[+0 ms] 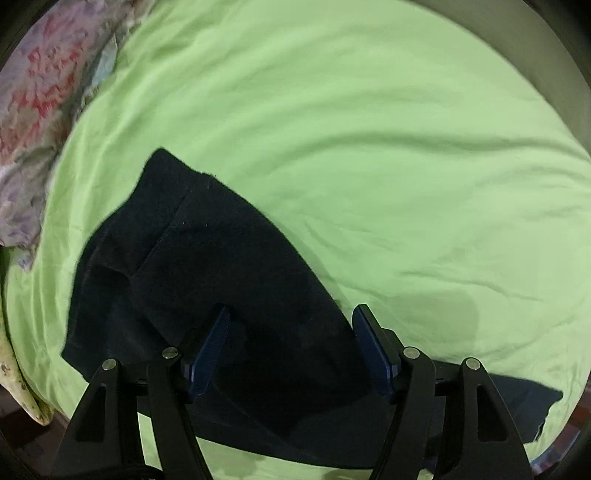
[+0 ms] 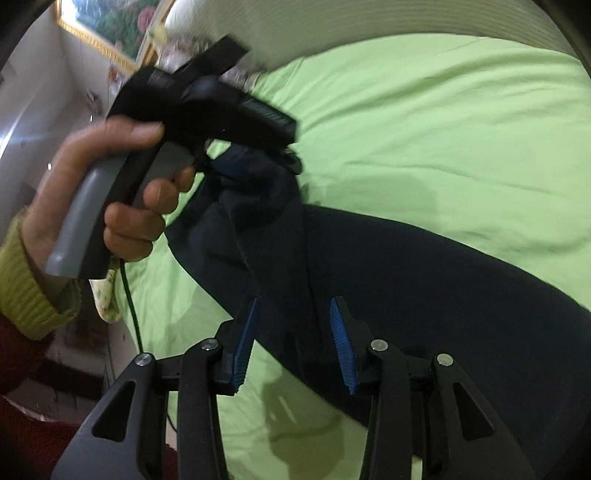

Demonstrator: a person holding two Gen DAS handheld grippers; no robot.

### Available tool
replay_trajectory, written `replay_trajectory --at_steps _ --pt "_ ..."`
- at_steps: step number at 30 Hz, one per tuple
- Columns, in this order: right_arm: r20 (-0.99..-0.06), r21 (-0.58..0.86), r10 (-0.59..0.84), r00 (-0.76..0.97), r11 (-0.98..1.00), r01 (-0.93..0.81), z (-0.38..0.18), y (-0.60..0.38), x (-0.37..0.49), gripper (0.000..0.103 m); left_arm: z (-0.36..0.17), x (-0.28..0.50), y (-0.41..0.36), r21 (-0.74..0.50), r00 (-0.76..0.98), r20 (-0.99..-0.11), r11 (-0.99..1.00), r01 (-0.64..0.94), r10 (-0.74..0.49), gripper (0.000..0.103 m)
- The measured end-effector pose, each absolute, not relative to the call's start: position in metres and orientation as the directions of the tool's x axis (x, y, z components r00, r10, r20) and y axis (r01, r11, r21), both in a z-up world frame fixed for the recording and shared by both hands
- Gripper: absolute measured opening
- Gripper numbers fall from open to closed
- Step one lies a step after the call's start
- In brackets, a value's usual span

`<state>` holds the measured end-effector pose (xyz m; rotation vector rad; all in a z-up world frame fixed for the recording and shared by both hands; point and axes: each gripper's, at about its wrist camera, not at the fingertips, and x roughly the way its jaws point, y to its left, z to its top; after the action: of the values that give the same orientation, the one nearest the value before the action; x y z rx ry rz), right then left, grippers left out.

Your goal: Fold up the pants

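Dark navy pants (image 1: pixel 221 258) lie partly folded on a light green bed sheet (image 1: pixel 369 147). My left gripper (image 1: pixel 291 325) hovers over the pants' right edge, pointing down. Its blue pads stand wide apart and touch no cloth. In the right wrist view the pants (image 2: pixel 406 277) stretch from the middle to the lower right. My right gripper (image 2: pixel 293 321) is above a fold of them, jaws apart, with the cloth below the pads rather than pinched. A hand (image 2: pixel 110 192) in a yellow-green cuff holds the left gripper's grey handle (image 2: pixel 81 221) over the pants' far end.
A floral quilt or pillow (image 1: pixel 37 110) lies at the bed's upper left. The green sheet (image 2: pixel 443 129) spreads wide to the right. A framed picture (image 2: pixel 107 22) hangs on the wall behind. A thin cable (image 2: pixel 129 295) trails down past the bed's edge.
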<state>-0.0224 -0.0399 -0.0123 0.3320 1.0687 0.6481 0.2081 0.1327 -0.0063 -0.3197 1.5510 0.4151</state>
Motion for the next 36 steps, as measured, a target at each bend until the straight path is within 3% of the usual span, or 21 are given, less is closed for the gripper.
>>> replay_trajectory --at_steps 5,7,8,9,10,11,13,19,24,29,36 --pt "-0.727 0.549 0.638 0.254 0.762 -0.342 -0.032 -0.020 -0.007 0.042 -0.018 0.216 0.125 0.070 -0.043 -0.997 0.880 -0.470 0.056 0.063" --pt "-0.714 0.567 0.656 0.243 0.746 -0.349 -0.036 -0.016 -0.006 0.041 -0.020 0.216 0.124 0.041 -0.033 -0.999 0.882 -0.469 0.030 0.032" --pt "-0.713 0.565 0.657 0.243 0.745 -0.356 -0.037 -0.014 -0.006 0.039 -0.021 0.217 0.121 0.048 -0.035 -0.999 0.891 -0.451 0.036 0.025" --pt "-0.715 0.560 0.657 0.240 0.743 -0.366 -0.038 -0.012 -0.006 0.035 -0.021 0.217 0.118 0.050 -0.025 -0.999 0.898 -0.437 0.044 0.013" --pt "-0.720 0.553 0.653 0.234 0.744 -0.375 -0.039 -0.008 -0.005 0.020 -0.018 0.215 0.115 0.047 0.002 -0.999 0.906 -0.420 0.053 0.009" --pt "-0.728 0.541 0.644 0.234 0.750 -0.380 -0.039 -0.008 -0.007 0.009 -0.014 0.197 0.119 0.042 0.027 -0.998 0.910 -0.413 0.058 0.007" --pt "-0.732 0.526 0.638 0.240 0.752 -0.397 -0.038 -0.007 -0.007 0.007 -0.009 0.188 0.120 0.004 0.070 -0.997 0.906 -0.424 0.038 0.004" --pt "-0.702 0.507 0.652 0.286 0.740 -0.443 -0.019 -0.010 -0.017 0.006 0.023 0.152 0.134 -0.108 0.189 -0.982 0.887 -0.449 -0.024 0.004" --pt "-0.711 0.416 0.625 0.321 0.743 -0.524 0.000 -0.009 -0.030 0.006 0.058 0.096 0.153 -0.295 0.360 -0.924 0.834 -0.466 -0.126 0.003" --pt "-0.754 0.287 0.568 0.330 0.737 -0.612 0.011 -0.004 -0.044 0.006 0.063 0.046 0.182 -0.440 0.474 -0.859 0.754 -0.488 -0.194 0.003" --pt "-0.790 0.235 0.525 0.316 0.736 -0.635 0.005 0.005 -0.041 0.006 0.044 -0.012 0.215 -0.541 0.561 -0.797 0.680 -0.495 -0.225 0.004"
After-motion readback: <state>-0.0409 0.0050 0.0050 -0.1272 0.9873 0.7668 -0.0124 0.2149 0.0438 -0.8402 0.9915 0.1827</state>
